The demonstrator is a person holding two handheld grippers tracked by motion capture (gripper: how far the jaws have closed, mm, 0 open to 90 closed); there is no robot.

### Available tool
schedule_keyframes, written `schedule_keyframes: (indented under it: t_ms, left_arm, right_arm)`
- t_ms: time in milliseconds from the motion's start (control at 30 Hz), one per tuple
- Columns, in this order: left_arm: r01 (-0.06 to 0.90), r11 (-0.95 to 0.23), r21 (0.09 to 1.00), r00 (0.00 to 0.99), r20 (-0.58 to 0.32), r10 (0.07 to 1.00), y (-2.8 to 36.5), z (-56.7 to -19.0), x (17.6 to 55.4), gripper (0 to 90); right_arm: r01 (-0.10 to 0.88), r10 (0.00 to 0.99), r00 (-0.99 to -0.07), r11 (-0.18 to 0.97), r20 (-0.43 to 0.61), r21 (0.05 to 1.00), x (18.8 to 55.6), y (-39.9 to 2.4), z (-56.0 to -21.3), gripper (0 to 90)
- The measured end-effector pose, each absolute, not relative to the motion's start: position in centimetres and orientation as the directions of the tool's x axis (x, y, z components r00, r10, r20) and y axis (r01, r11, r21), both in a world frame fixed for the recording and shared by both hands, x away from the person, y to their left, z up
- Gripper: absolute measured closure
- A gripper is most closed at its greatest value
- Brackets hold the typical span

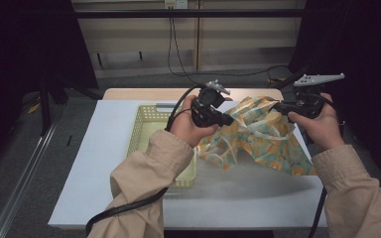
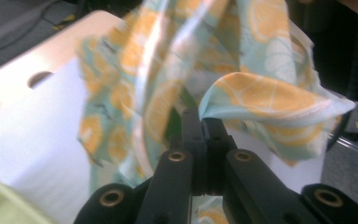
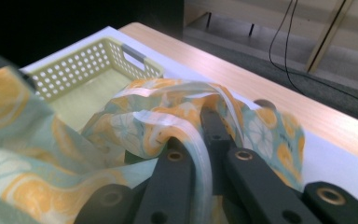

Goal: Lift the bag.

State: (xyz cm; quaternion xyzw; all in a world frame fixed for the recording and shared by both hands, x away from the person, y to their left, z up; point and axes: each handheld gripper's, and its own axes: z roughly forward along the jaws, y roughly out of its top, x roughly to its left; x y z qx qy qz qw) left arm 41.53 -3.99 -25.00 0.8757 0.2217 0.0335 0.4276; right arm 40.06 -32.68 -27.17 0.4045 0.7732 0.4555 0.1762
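Note:
A thin cloth printed with orange slices on pale green hangs above the white table, its lower folds near the tabletop. My left gripper is shut on the cloth's left edge, and its jaws pinch a fold of the cloth in the left gripper view. My right gripper is shut on the cloth's upper right part. In the right gripper view the cloth drapes over and between its jaws. The two grippers hold the cloth between them at about the same height.
A pale yellow perforated basket stands on the table's left half, under my left forearm; the basket has a grey handle on its far wall. A wooden strip borders the table's far edge. Cables run over the floor behind.

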Motion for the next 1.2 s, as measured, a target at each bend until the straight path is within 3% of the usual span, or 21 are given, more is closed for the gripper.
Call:
schedule_keyframes:
  t_ms: [333,667,1200]
  left_arm:
    - [0.36,-0.469,0.806,0.872,-0.112,0.477,-3.5,-20.6,44.3,90.0]
    - [0.302,-0.453,0.839,0.877,-0.059,0.477,-3.8,-16.6,45.1,90.0]
    - [0.377,-0.515,0.77,0.881,-0.127,0.456,-1.6,-22.1,44.5,90.0]
  right_arm:
    - [0.444,0.785,-0.605,0.195,0.132,0.874,41.2,-32.4,-25.9,89.8]
    - [0.404,0.811,-0.568,0.127,0.139,0.906,41.4,-33.2,-24.5,89.8]
    - [0.469,0.773,-0.614,0.193,0.161,0.862,41.2,-31.0,-27.4,89.5]
